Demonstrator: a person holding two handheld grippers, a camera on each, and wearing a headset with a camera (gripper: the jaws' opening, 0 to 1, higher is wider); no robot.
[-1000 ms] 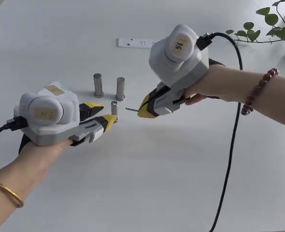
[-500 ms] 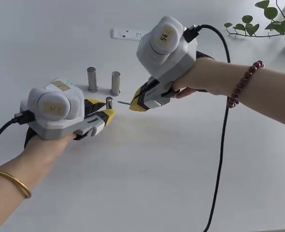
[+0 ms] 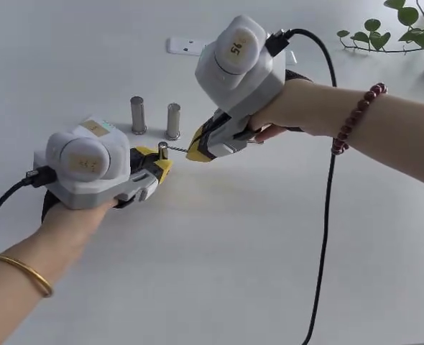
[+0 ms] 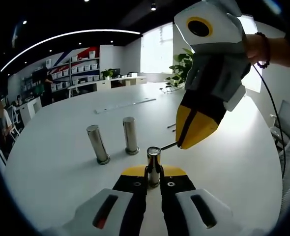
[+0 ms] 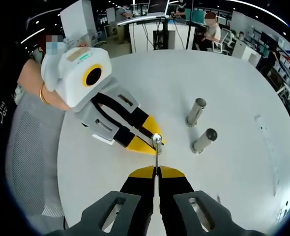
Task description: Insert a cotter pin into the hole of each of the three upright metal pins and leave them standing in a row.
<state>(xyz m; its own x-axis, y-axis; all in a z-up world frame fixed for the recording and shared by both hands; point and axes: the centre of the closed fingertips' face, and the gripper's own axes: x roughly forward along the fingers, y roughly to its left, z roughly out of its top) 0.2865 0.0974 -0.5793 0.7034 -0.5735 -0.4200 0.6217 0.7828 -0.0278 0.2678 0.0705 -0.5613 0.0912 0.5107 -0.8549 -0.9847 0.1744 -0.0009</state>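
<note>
My left gripper [image 3: 157, 159] [image 4: 153, 172] is shut on the lower part of a short upright metal pin [image 3: 163, 149] [image 4: 153, 162] on the white table [image 3: 219, 251]. My right gripper [image 3: 196, 151] [image 5: 156, 172] is shut on a thin cotter pin [image 3: 177, 149] [image 5: 156, 157]. The cotter pin's tip touches the top of the held metal pin [image 5: 156, 139], at its hole. Two more metal pins [image 3: 137, 115] [image 3: 173, 121] stand upright side by side just behind; they also show in the left gripper view [image 4: 97, 144] [image 4: 130, 135] and the right gripper view [image 5: 196, 111] [image 5: 204, 140].
A white power strip [image 3: 187, 47] lies at the back of the table. A potted vine [image 3: 392, 29] trails in from the back right corner. The right gripper's black cable [image 3: 323, 215] runs down across the table's right side.
My right gripper has moved left with the cotter pin, closing the gap until its tip meets the top of the pin held by my left gripper. The head camera has shifted a little.
</note>
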